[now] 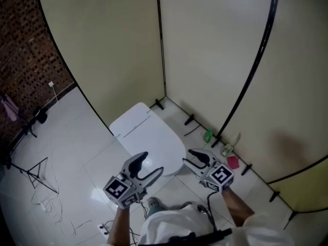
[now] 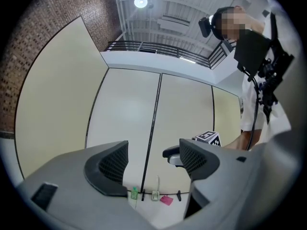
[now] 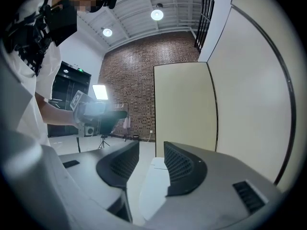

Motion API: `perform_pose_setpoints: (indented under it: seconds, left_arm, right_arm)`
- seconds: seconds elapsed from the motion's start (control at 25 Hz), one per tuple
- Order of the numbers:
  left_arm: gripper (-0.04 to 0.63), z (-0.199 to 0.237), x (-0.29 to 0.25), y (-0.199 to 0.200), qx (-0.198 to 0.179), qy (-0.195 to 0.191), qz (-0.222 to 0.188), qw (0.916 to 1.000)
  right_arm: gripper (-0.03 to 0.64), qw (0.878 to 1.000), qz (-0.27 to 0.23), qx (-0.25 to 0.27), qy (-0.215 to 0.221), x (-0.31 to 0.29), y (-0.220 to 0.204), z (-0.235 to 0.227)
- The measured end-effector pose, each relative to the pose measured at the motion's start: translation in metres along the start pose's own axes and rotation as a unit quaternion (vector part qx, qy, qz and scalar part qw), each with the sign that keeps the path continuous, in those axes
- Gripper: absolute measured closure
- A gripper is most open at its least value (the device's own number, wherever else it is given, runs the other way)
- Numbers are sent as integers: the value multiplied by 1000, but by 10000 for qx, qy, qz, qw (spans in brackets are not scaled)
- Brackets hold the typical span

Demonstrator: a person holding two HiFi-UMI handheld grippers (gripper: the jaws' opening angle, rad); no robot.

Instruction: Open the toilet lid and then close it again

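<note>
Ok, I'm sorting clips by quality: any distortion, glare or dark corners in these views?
Head view: the black edges of the cream partition panels bow into curves, and the glossy white floor tiles carry glare. Left gripper view: fisheye, black corners, round ceiling lamp blown out. Right gripper view: same vignette, two ceiling lamps flaring.

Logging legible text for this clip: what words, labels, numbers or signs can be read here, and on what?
No text is readable in any view.
Left marker cube, right marker cube: black-and-white square patterns, no letters.
Green lit sign over the dark doorway: too small to read.
Green bottle, clear bottle by the partition: any label too small to read.
</note>
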State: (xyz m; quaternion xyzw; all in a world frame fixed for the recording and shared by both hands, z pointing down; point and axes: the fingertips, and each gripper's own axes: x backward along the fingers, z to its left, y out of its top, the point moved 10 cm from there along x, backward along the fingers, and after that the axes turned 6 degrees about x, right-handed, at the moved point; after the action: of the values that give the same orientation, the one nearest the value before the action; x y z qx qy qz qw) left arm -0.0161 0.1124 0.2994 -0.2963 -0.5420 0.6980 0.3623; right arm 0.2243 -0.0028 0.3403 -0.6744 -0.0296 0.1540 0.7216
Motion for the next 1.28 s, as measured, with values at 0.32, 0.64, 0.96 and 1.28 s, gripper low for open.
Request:
perform_pose_setpoints:
  seconds: [0.32,0.64,0.96,1.28]
  left_arm:
    - [269,-5,1,-7,-269,277,188,9991]
    - [268,-11,10,-8,-10,311,-54,9995]
    - [268,2,38,-18,-154,755,126,9969]
    - [268,83,72,-30,-633,267,918,9934]
  right_arm:
    - [459,10000,-25,45,6,6,0,8]
    - [459,9998,-11,169,-70,15,-10,19]
    - [459,9988,331,300,-210,27,-27,52]
    - [459,9864,1122,864,-831,-7,-39,110]
